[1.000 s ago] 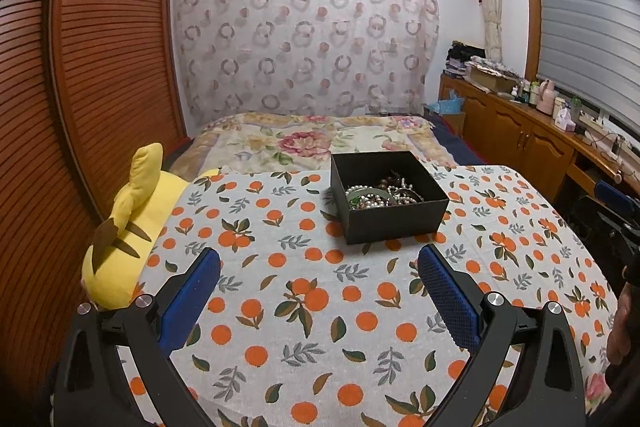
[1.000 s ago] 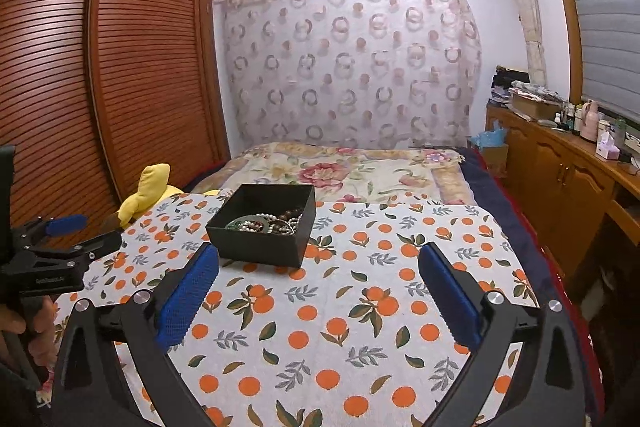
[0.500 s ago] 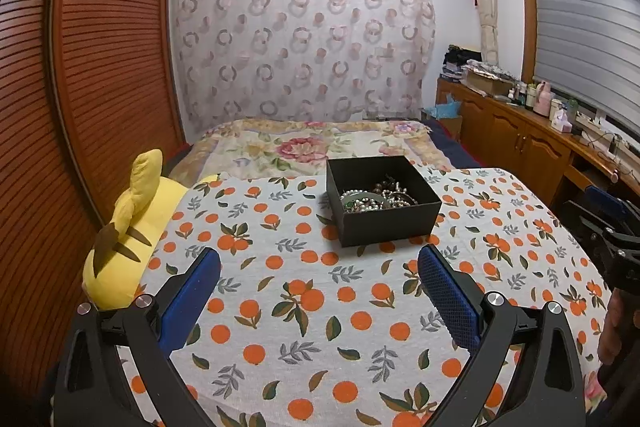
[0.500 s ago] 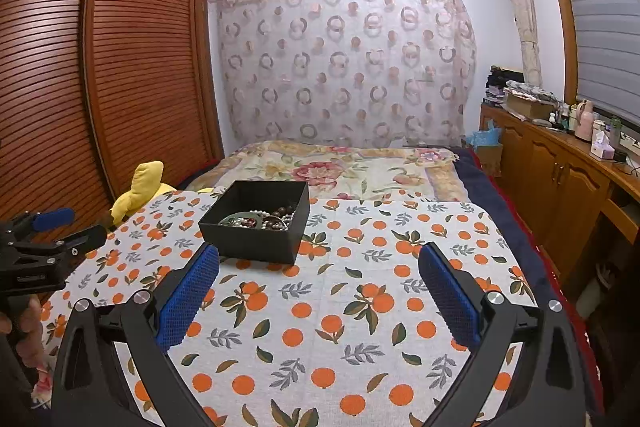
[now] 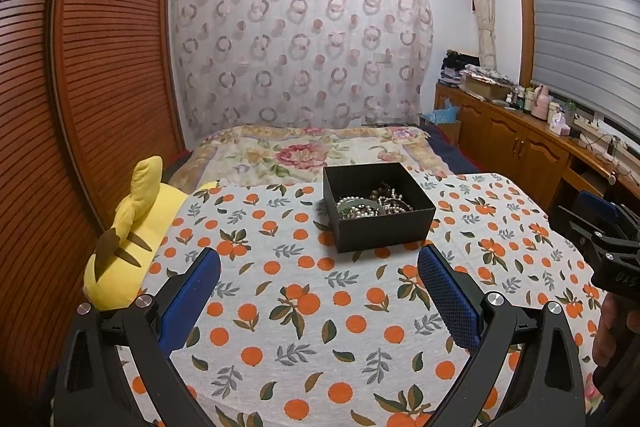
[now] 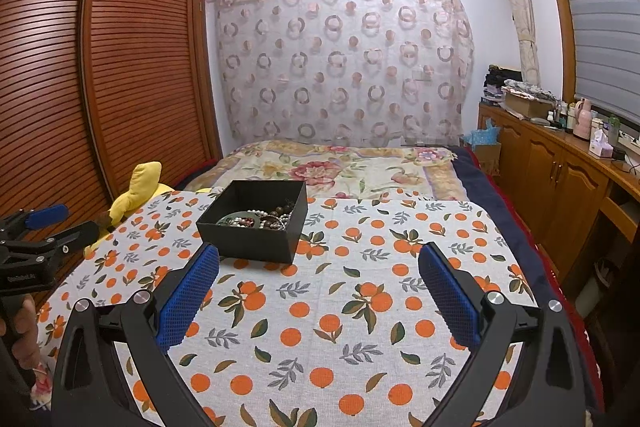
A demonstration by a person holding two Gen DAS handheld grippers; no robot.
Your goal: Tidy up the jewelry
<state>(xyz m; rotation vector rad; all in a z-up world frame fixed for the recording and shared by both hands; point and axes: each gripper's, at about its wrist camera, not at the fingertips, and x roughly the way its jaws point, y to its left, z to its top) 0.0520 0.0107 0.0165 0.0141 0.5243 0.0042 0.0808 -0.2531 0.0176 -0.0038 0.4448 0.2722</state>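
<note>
Drawn slightly nearer to the black box [image 5: 378,207] than a second ago, both cameras; box larger and lower in each view, otherwise unshifted on the cloth.

Far left in the left wrist view: yellow plush toy [image 5: 132,231], lying off the edge of the orange-print tablecloth [image 5: 304,311], touching its border. Right of centre: black box, open-topped, sitting flat on the cloth, near its far edge. Inside: a tangle of jewelry [image 5: 374,205], pearl strands, dark beads, a greenish bangle, heaped toward the near right corner, none of it outside the box. Behind: bed with floral cover [image 5: 312,151]. Far right: wooden cabinet [image 5: 520,143] along the wall, cluttered with bottles and boxes.

Left gripper [image 5: 320,291], held low over the cloth, short of the box, blue pads spread wide, nothing between them. Seen also at the left edge of the right wrist view [image 6: 52,223], gripped from below by a hand [image 6: 20,331], pointing toward the box.

Right gripper [image 6: 320,291], likewise level above the cloth, box just ahead of its left pad, fingers wide apart and empty. Glimpsed at the right edge of the left wrist view [image 5: 596,223], a hand [image 5: 608,331] beneath it.
</note>
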